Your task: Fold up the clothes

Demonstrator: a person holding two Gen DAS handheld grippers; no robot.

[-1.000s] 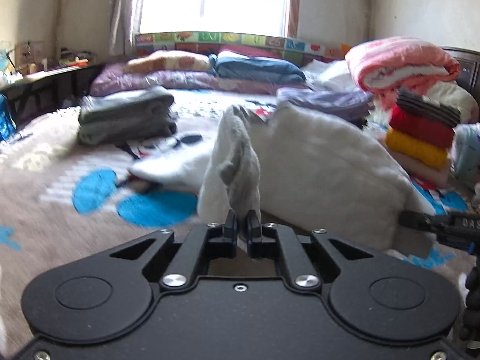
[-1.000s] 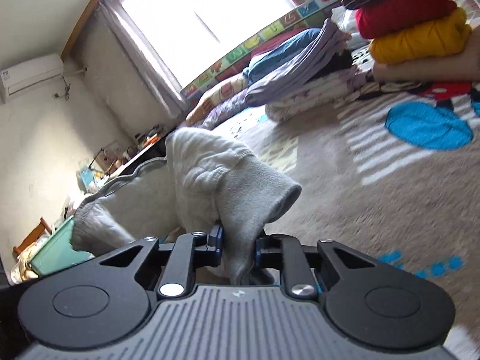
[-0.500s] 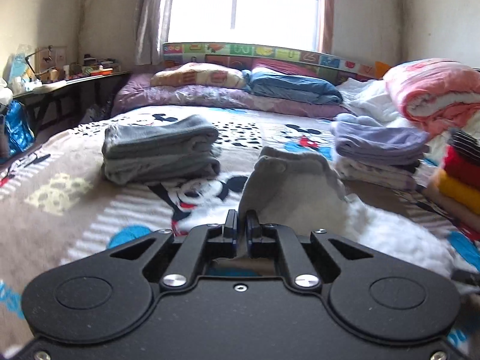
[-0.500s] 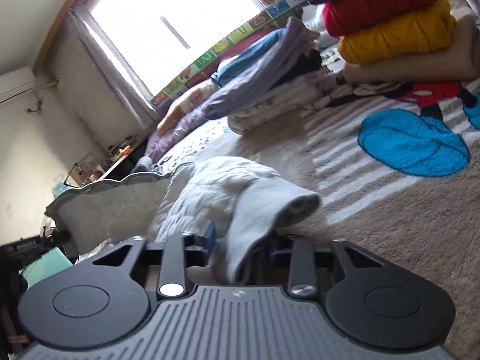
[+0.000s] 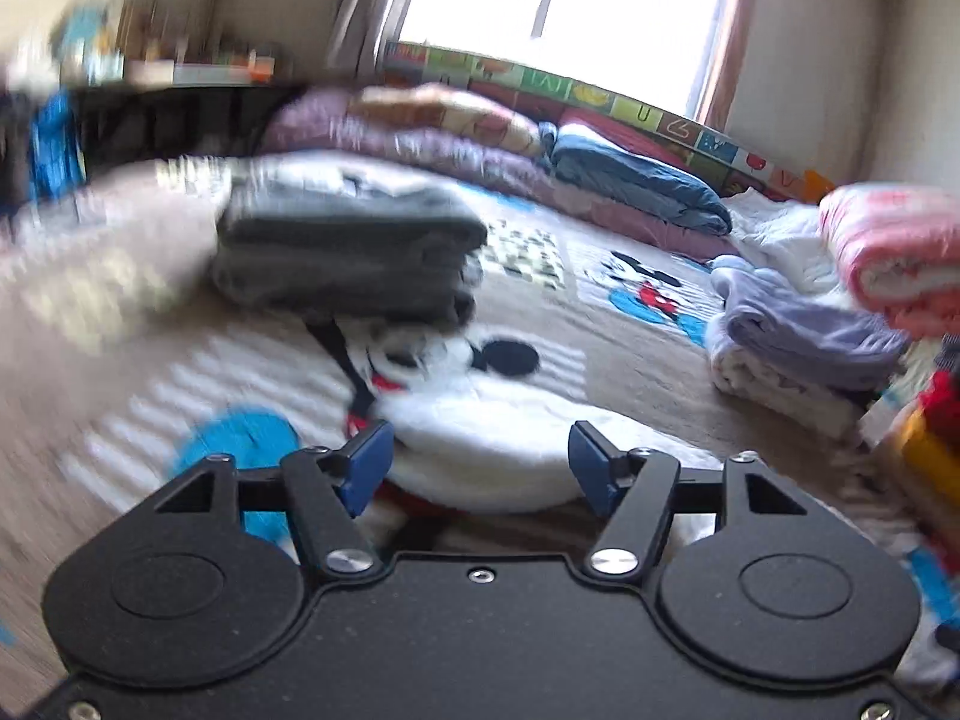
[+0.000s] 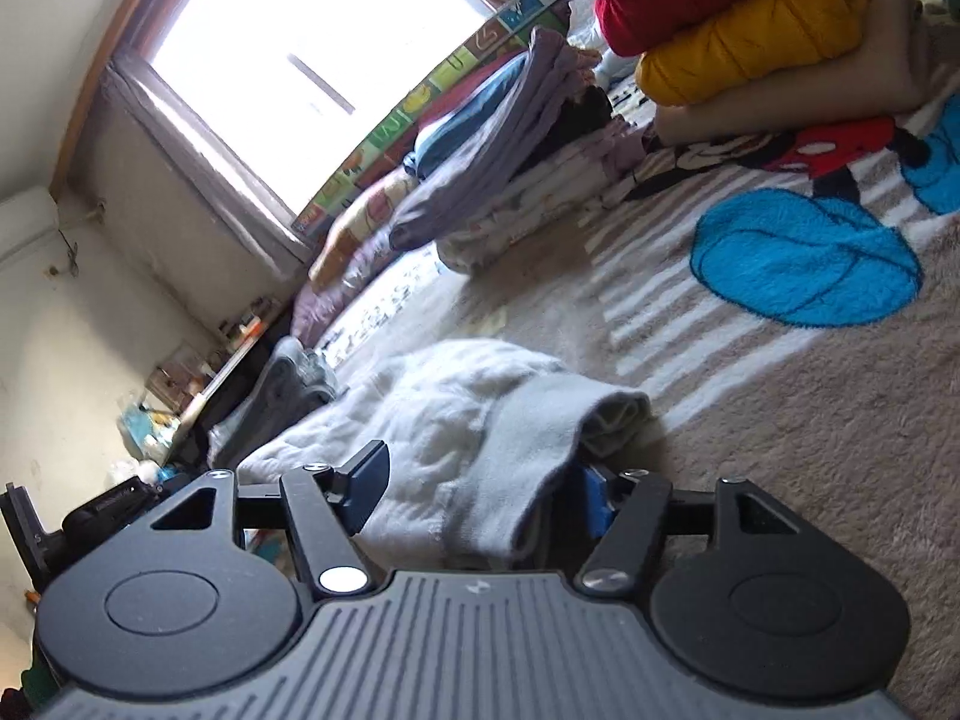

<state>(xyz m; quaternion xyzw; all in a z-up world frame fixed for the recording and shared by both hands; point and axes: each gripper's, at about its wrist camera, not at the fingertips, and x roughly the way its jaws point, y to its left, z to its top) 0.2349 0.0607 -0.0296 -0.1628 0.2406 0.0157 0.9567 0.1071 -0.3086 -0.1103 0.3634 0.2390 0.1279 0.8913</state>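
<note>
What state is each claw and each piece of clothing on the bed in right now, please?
Left claw: open, jaws just opened, nothing pinched.
Right claw: open, jaws just opened; garment lies between them, unpinched.
White fleece garment: released, lying folded on the blanket.
Grey clothes: folded, stacked.
Lilac clothes: folded, stacked.
Red, yellow and beige clothes: folded, stacked.

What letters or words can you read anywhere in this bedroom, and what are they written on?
"U": on a green tile of the colourful letter board under the window.
Other tiles on that board: they show letter shapes, but these are too blurred or tilted to read for sure.
Cartoon mouse blanket: only pictures, no words that I can see.
Things on the far shelf: too blurred to read.
</note>
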